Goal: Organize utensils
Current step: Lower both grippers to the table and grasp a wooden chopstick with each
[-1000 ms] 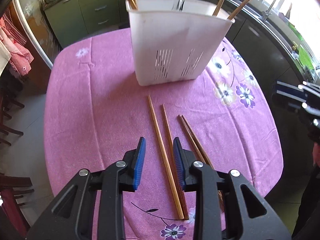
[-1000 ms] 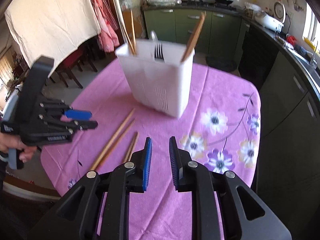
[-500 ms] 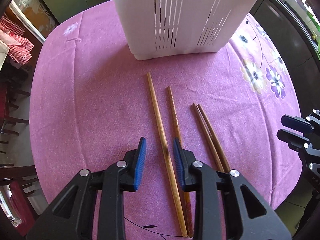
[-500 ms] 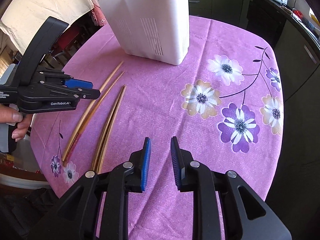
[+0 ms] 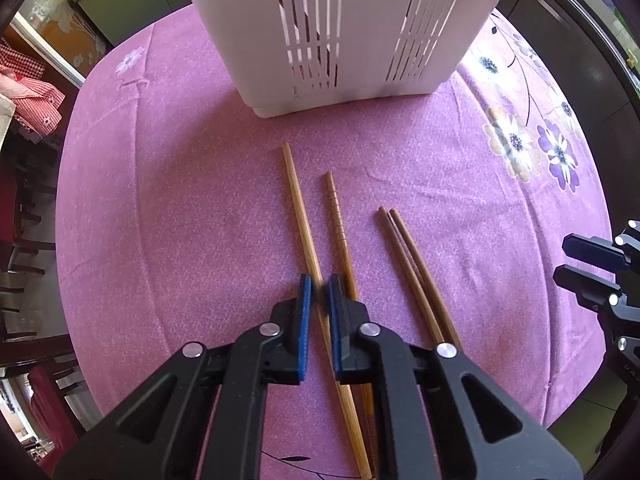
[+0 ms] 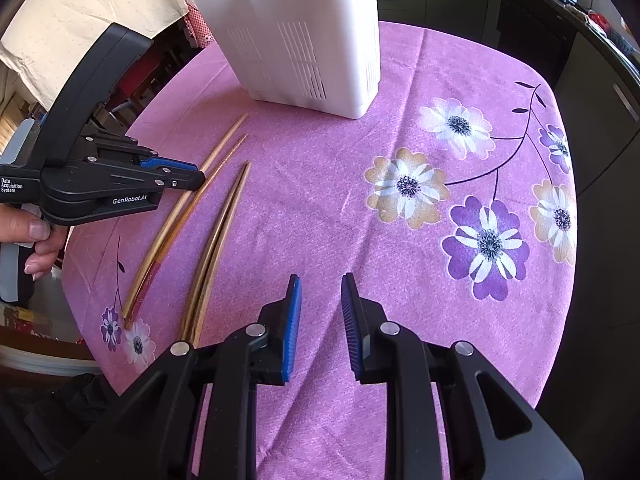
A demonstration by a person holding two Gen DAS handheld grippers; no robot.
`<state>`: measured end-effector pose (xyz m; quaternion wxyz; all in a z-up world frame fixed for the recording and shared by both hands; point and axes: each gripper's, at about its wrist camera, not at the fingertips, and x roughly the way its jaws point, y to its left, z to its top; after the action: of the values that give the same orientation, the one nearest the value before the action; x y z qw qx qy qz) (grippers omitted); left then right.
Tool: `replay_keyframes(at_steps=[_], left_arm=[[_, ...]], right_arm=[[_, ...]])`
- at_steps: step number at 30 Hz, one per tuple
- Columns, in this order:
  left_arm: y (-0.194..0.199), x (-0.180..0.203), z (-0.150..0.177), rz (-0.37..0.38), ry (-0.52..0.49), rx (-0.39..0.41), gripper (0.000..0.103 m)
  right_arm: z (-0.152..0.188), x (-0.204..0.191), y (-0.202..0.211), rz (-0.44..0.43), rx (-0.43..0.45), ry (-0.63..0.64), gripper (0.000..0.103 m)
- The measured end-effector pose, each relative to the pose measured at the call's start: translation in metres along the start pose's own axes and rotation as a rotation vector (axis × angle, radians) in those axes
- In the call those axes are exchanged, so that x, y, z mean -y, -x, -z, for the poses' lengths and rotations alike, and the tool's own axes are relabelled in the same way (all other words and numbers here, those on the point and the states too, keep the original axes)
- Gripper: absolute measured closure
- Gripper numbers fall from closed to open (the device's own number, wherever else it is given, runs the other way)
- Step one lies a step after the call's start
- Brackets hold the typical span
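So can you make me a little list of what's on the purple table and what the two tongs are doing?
table: pink-purple flowered cloth
basket: white slotted utensil holder, standing at the far side
chopsticks: four lying flat, a light chopstick, a ridged chopstick and a dark pair
left tongs: have just been closing, pinched shut on the light chopstick, which lies on the cloth
right tongs: open, nothing between them, above bare cloth beside the dark pair
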<state>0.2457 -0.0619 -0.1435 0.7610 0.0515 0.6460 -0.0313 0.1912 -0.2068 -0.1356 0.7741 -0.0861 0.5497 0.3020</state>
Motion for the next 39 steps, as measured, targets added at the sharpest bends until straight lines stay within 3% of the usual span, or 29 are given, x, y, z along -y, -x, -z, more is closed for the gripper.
replay_keyframes(at_steps=[8, 11, 13, 24, 31, 39], left_arm=[[0.009, -0.027, 0.011, 0.018, 0.039, 0.031, 0.097], [0.03, -0.034, 0.019, 0.03, 0.037, 0.096, 0.097], [0.046, -0.037, 0.025, 0.032, 0.032, 0.146, 0.097], [0.12, -0.062, 0.063, 0.068, 0.039, 0.344, 0.097], [0.137, -0.067, 0.082, 0.079, 0.037, 0.402, 0.097], [0.15, -0.065, 0.096, 0.076, 0.0, 0.452, 0.097]], right_arm=[[-0.002, -0.012, -0.002, 0.0, -0.012, 0.023, 0.082], [-0.006, -0.019, -0.003, 0.004, -0.017, 0.039, 0.081], [-0.009, -0.026, -0.005, 0.003, -0.02, 0.05, 0.075], [-0.032, -0.06, -0.026, -0.031, -0.097, 0.093, 0.075], [-0.043, -0.077, -0.049, -0.008, -0.18, 0.097, 0.085], [-0.047, -0.087, -0.063, 0.054, -0.227, 0.109, 0.087]])
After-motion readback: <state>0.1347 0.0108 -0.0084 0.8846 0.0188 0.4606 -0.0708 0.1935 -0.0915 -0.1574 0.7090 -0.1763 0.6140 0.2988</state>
